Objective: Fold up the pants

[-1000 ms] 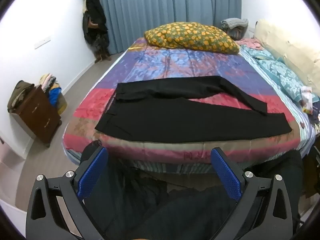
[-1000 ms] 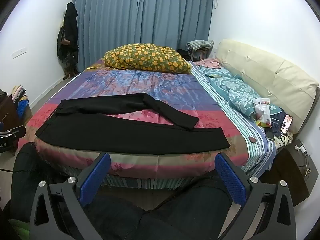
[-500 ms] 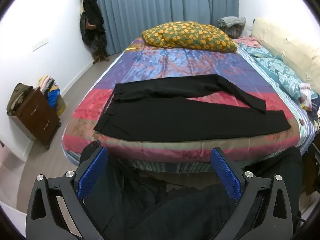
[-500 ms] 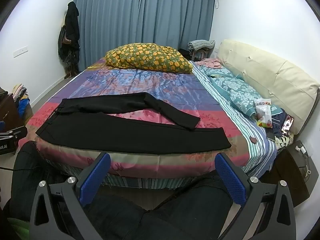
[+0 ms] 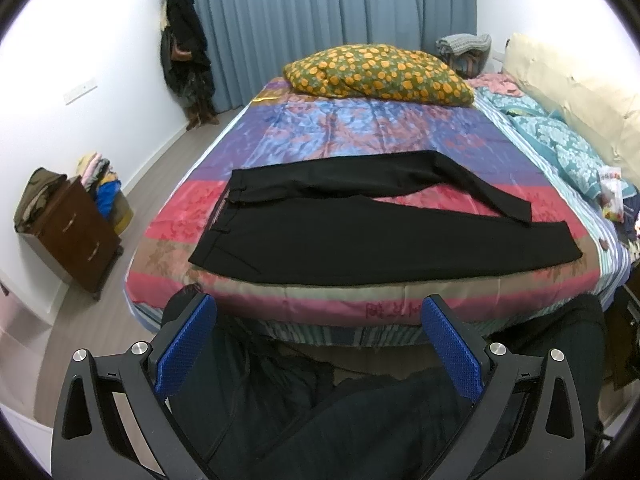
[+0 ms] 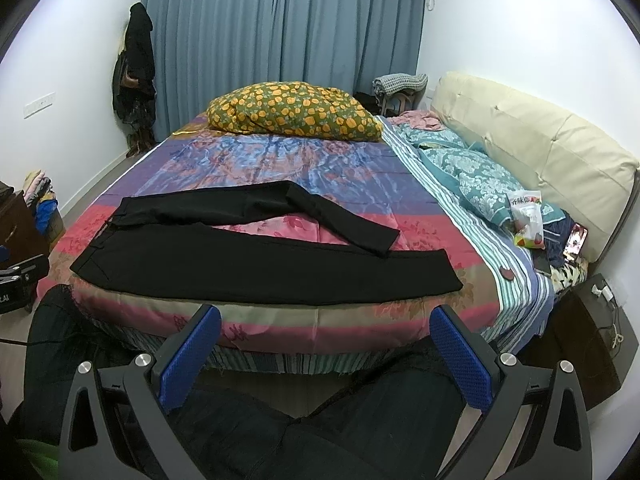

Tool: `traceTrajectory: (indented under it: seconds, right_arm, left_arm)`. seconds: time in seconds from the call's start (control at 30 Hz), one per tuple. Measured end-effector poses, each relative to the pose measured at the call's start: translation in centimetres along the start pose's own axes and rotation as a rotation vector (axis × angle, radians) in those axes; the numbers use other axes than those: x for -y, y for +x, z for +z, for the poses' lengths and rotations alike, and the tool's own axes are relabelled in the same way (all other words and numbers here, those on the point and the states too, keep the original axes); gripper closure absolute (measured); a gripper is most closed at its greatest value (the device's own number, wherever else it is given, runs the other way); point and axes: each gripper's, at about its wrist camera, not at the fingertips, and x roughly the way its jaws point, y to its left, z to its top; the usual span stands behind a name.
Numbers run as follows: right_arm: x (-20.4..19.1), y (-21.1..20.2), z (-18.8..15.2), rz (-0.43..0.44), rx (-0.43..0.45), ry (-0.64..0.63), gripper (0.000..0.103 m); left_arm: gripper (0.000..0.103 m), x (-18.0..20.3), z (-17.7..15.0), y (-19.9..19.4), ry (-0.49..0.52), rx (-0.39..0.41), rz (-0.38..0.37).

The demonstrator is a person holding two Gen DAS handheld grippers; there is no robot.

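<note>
No fold is being shown: black pants [image 5: 384,236] are lying spread on the bed [image 5: 360,300], both legs apart; left gripper [image 5: 318,344] and right gripper [image 6: 326,354] are being held agape, empty.

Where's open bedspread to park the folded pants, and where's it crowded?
Free: the blue-purple stretch of the bedspread between the black pants and the yellow floral pillow. Also a thin pink strip along the near edge, below the pants. Crowded: the right side by the headboard, with the teal pillows, snack bag and phone.
</note>
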Motion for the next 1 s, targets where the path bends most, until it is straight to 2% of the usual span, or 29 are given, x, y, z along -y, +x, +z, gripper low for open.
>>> traceTrajectory:
  seconds: [1.0]
  right_arm:
    - [0.17,-0.11,0.34,-0.001,-0.002,0.002,0.0]
  left_arm:
    - [0.001,-0.09,0.42,-0.01,0.015,0.009,0.006]
